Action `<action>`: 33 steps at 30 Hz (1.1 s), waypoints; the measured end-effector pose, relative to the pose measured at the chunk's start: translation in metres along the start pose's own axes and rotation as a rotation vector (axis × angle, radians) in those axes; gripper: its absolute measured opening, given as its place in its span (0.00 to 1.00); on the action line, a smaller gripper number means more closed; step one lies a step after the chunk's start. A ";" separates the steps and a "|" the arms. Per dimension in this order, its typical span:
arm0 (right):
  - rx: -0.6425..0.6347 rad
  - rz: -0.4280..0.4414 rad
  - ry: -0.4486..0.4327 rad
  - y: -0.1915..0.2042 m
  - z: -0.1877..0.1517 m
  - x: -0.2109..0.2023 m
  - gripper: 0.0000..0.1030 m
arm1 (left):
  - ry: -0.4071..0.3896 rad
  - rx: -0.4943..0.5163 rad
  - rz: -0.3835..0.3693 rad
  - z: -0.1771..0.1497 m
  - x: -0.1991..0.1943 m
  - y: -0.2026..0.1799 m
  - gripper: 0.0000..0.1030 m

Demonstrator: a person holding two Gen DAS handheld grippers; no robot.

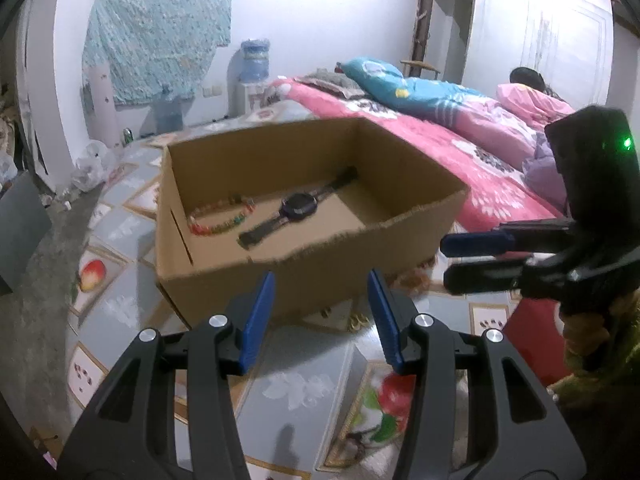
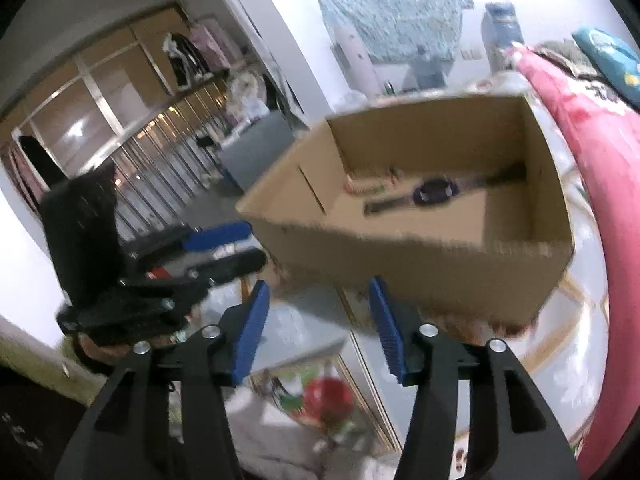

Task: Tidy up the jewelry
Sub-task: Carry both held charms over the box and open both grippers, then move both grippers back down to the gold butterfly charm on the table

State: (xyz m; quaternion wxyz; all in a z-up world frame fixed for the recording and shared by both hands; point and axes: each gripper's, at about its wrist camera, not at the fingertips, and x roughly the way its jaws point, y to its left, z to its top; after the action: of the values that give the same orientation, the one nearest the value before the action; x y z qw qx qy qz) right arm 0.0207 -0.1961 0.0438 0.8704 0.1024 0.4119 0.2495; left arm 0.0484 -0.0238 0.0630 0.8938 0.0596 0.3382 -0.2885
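Observation:
An open cardboard box [image 1: 304, 268] stands on the patterned floor mat; it also shows in the right wrist view [image 2: 400, 264]. Inside lie a black wristwatch [image 1: 298, 206] [image 2: 434, 192] and a coloured bead bracelet [image 1: 220, 216] [image 2: 368, 188]. My left gripper [image 1: 320, 316] is open and empty, just in front of the box's near wall. My right gripper [image 2: 316, 320] is open and empty, also in front of the box. Each gripper shows in the other's view: the right one [image 1: 460, 258] at the box's right, the left one [image 2: 236, 248] at its left.
A bed [image 1: 460, 128] with pink and blue bedding runs along the right of the box. Water bottles [image 1: 254, 62] and plastic bags [image 1: 90, 164] stand by the far wall. A grey panel [image 2: 256, 152] sits on the floor left of the box.

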 end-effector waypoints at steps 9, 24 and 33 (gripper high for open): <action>0.056 -0.097 0.131 -0.024 -0.042 0.025 0.51 | 0.103 0.033 0.024 -0.027 0.033 -0.014 0.45; 0.113 -0.086 0.177 -0.039 -0.057 0.042 0.37 | 0.206 0.105 0.000 -0.036 0.096 -0.031 0.24; 0.120 -0.074 0.173 -0.033 -0.057 0.045 0.37 | 0.221 0.149 -0.034 -0.031 0.107 -0.047 0.23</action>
State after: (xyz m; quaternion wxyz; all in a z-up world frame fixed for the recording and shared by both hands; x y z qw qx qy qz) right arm 0.0130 -0.2028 -0.0355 0.8325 0.1171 0.5032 0.2001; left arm 0.0697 -0.1038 -0.0249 0.8393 0.1515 0.4130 -0.3195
